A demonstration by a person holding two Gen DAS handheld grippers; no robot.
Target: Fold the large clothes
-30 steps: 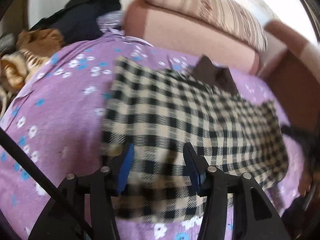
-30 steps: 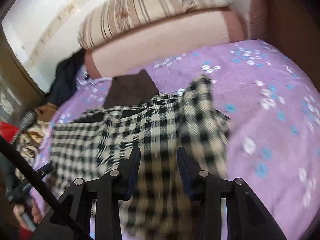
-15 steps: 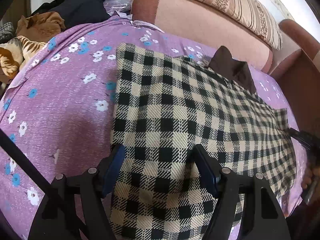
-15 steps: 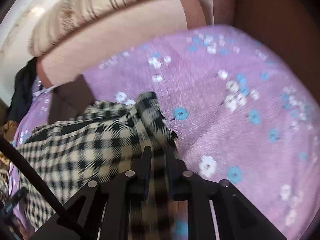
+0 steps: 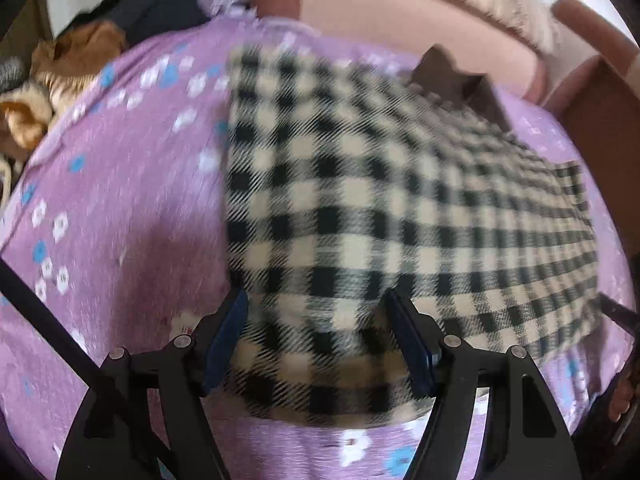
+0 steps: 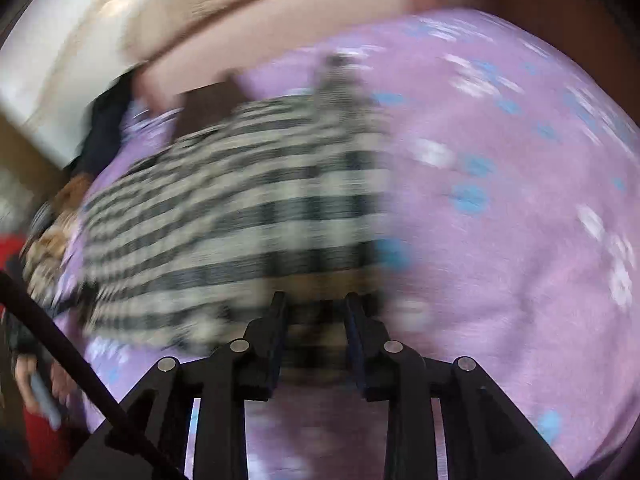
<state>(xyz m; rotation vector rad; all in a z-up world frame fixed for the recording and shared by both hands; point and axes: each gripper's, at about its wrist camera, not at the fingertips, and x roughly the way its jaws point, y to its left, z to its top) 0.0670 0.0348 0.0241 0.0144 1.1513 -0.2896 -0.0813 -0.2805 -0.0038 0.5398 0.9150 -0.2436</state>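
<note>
A black-and-cream checked garment (image 5: 380, 216) lies folded flat on a purple flowered bed cover (image 5: 112, 216), its brown collar (image 5: 452, 76) at the far end. My left gripper (image 5: 316, 316) is open, its blue-padded fingers standing wide over the garment's near edge. In the blurred right wrist view the garment (image 6: 240, 208) lies to the left on the cover (image 6: 500, 208). My right gripper (image 6: 316, 312) is open by a narrow gap at the garment's near right corner, with cloth showing between the fingers.
A pink sofa back (image 5: 400, 12) with a striped cushion runs behind the bed. Dark clothes (image 5: 160, 4) and tan, striped clothes (image 5: 60, 68) are piled at the far left. A brown wooden panel (image 5: 600, 128) stands at the right.
The right gripper, shut on a narrow fold of the garment before, has opened slightly and swung back over the flat garment. The left gripper stayed open and shifted slightly.
</note>
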